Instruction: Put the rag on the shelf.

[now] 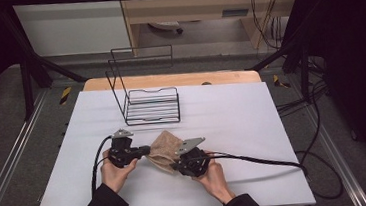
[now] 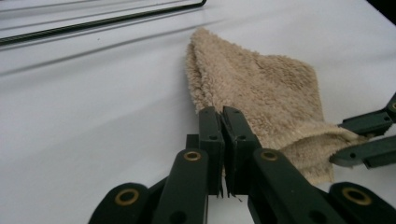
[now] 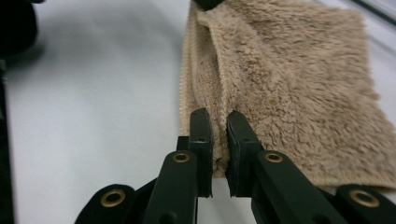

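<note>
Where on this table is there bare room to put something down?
The white table is bare to the right of the wire rack, and along its left edge beside the rack. It is crowded at the front middle, where the left gripper and right gripper pinch the towel.

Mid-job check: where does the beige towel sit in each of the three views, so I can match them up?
High view: the beige towel lies on the white table, lower middle, between the left gripper and the right gripper.
Left gripper view: centre to right, its near edge pinched in the closed jaws.
Right gripper view: upper right, its folded edge clamped between the jaws.
Shared landmark: the towel's folded edge, gripped at both ends.
</note>
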The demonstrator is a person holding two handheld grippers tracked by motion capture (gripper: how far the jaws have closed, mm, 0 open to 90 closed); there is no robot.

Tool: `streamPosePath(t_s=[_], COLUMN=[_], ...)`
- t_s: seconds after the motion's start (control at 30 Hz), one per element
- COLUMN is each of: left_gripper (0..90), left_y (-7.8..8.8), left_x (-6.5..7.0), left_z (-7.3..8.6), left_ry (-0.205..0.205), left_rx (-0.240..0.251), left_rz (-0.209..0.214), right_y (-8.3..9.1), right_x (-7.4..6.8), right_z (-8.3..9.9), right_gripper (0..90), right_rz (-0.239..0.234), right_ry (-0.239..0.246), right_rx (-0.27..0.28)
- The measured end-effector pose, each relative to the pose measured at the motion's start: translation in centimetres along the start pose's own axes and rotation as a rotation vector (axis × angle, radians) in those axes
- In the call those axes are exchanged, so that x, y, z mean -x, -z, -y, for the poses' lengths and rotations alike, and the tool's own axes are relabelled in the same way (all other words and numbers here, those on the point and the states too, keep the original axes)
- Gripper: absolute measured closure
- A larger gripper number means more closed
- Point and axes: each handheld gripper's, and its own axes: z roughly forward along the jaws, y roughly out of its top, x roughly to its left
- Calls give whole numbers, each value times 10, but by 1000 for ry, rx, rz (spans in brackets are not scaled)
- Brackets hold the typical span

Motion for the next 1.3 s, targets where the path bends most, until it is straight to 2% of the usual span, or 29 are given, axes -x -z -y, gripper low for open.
streamPosePath(t_s=[0.07, 0.17, 0.23, 0.3, 0.37, 0.47, 0.57, 0.67, 0.77, 0.83, 1.0, 1.13, 1.17, 1.3], left_gripper=[867, 867, 867, 867, 867, 867, 867, 866, 866, 866, 866, 865, 865, 865], left_y=[2, 2, 0, -1, -2, -2, -1, -1, -1, -2, -1, -2, -2, -3], left_x=[-1, -2, -3, -4, -4, -6, -5, -5, -5, -5, -6, -6, -6, -5], left_z=[3, 9, 12, 12, 13, 14, 14, 15, 15, 15, 15, 14, 14, 11], left_ry=[-9, -42, -48, -59, -64, -65, -68, -70, -70, -69, -65, -58, -56, -48], left_rx=[-13, -38, -46, -51, -52, -49, -46, -45, -46, -47, -48, -49, -47, -36], left_rz=[-10, -44, -47, -53, -54, -57, -56, -57, -58, -55, -52, -47, -45, -34], right_y=[-6, -11, -15, -14, -8, 8, 22, 23, 15, 7, -5, -4, -3, 7], right_x=[-11, -15, -14, -13, -13, -7, 8, 30, 47, 53, 56, 54, 53, 49], right_z=[-1, 0, 1, 1, -3, -10, -12, -4, 7, 13, 18, 17, 17, 16], right_gripper=[825, 820, 795, 731, 625, 506, 436, 460, 514, 534, 617, 788, 821, 844], right_rz=[-17, -34, -49, -59, -69, -45, 18, 75, 99, 103, 60, 33, 42, 40], right_ry=[-4, -17, -35, -39, -38, -33, -44, -83, -124, -129, -150, -165, -164, -177], right_rx=[-5, 0, -7, 7, 29, 80, 130, 107, 61, 35, 18, 16, 19, 18])
